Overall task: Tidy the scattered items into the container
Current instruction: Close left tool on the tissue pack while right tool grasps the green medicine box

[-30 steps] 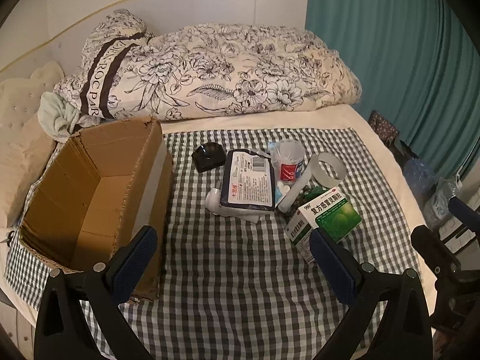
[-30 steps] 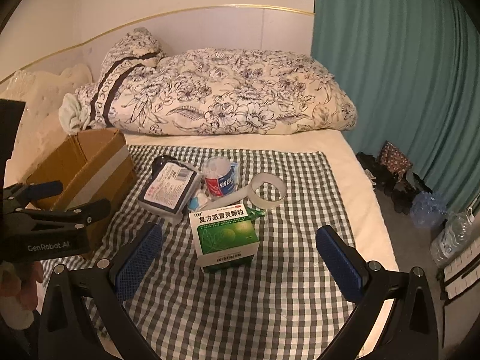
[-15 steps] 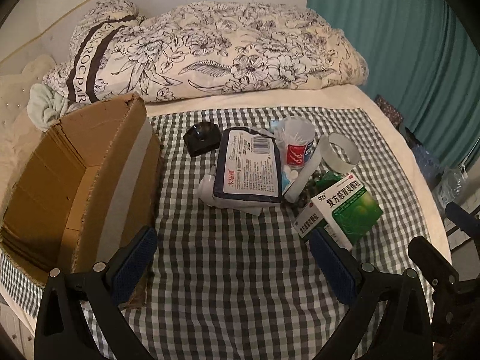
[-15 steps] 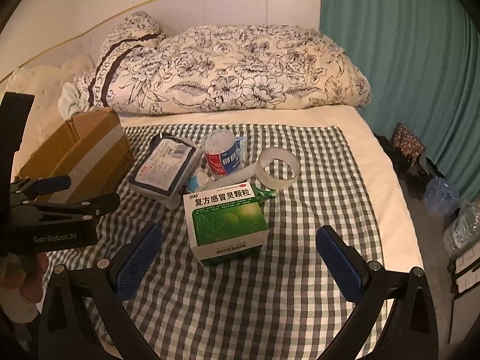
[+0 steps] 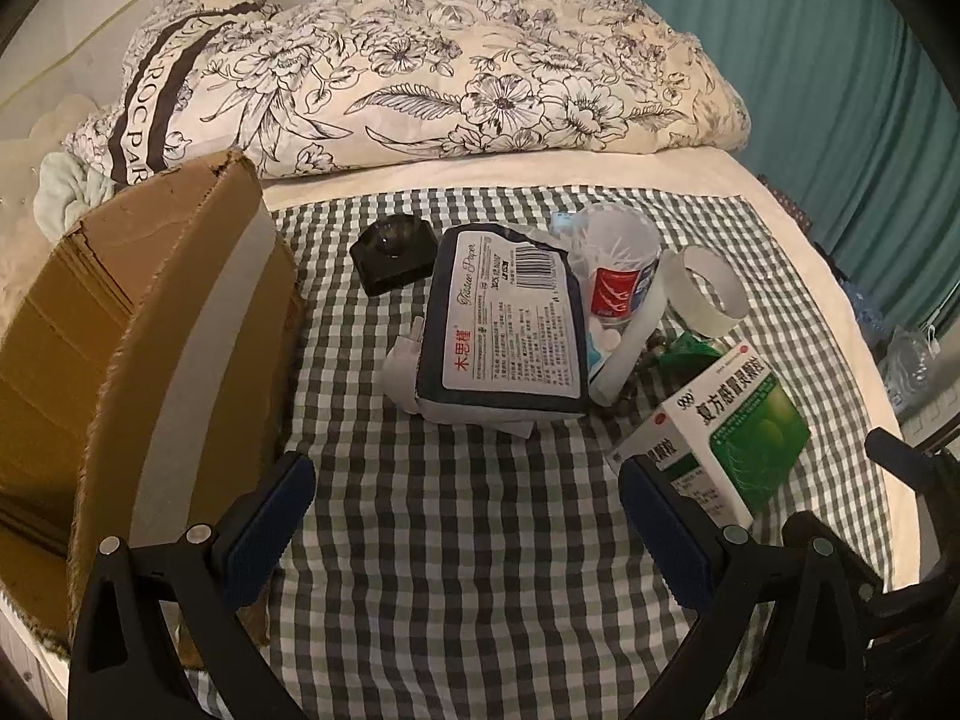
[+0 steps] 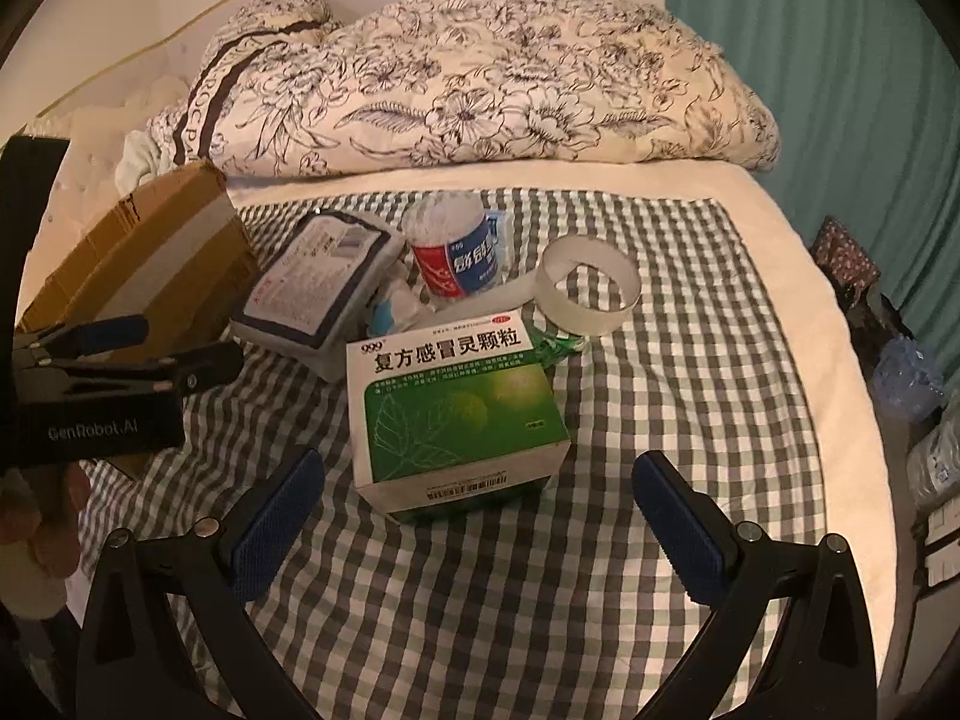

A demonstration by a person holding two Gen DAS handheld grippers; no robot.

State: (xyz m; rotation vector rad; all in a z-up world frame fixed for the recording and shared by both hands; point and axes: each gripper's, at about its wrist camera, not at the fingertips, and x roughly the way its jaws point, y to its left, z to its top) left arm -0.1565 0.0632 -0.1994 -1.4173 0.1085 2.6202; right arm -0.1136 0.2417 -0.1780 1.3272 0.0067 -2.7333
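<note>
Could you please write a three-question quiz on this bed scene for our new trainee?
1. True or false: the cardboard box already holds the tissue pack.
2. Which item lies nearest the right gripper? A) green medicine box B) black case C) cotton swab tub
3. Fill in: both the left gripper and the right one are ____.

Key: 1 false, the pack lies on the checked cloth; 2 A; 3 open.
</note>
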